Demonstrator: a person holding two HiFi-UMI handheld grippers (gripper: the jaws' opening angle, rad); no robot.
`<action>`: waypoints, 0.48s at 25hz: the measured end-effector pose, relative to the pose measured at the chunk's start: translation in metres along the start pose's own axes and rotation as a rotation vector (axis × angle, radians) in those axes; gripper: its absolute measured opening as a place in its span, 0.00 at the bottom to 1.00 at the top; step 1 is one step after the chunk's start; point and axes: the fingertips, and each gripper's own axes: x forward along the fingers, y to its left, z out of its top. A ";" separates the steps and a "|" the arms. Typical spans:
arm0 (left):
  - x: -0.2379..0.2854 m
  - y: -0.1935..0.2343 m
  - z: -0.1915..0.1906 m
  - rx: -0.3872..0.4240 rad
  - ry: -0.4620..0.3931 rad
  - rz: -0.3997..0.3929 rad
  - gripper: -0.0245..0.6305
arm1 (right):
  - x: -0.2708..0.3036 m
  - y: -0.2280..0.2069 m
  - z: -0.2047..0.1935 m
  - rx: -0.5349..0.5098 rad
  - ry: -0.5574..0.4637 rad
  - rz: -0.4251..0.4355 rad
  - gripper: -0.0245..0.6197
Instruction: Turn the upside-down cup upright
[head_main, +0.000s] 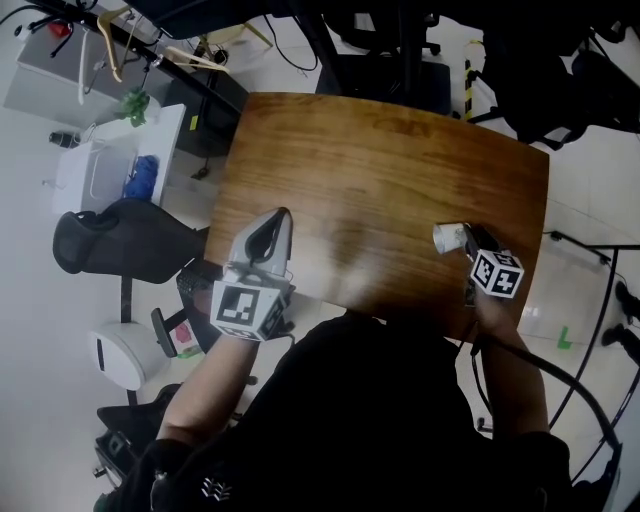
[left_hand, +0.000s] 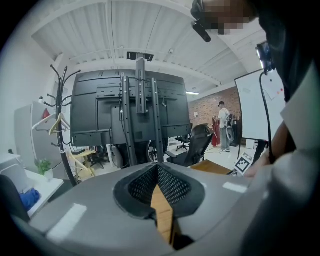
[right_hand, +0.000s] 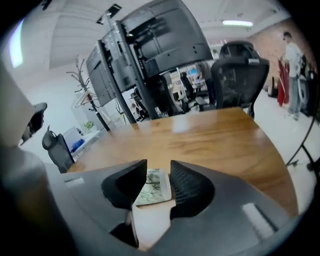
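Note:
A white paper cup (head_main: 446, 236) with a green print sits on the wooden table (head_main: 380, 180) near its right front edge. My right gripper (head_main: 456, 241) straddles it, jaws spread wide. In the right gripper view the cup (right_hand: 152, 187) fills the gap between the two dark pads of that gripper (right_hand: 158, 167), which stand at its sides without squeezing it. Which end of the cup is up I cannot tell. My left gripper (head_main: 281, 214) hovers over the table's left front edge, far from the cup. Its jaws (left_hand: 158, 167) meet at the tips with nothing between them.
A black office chair (head_main: 115, 242), a white side desk (head_main: 110, 160) and a white bin (head_main: 118, 355) stand left of the table. Cables and a black stand base (head_main: 590, 330) lie on the floor at right. A large screen stand (left_hand: 137, 107) rises beyond the table.

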 end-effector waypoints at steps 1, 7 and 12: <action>0.001 -0.001 0.000 0.005 0.003 0.000 0.04 | 0.004 -0.004 -0.005 0.065 0.028 0.031 0.28; 0.007 -0.006 0.005 0.012 0.005 0.001 0.04 | 0.010 0.003 -0.008 0.153 0.038 0.110 0.21; 0.013 -0.013 0.007 0.014 -0.002 -0.017 0.04 | 0.004 0.013 -0.004 0.045 0.016 0.086 0.20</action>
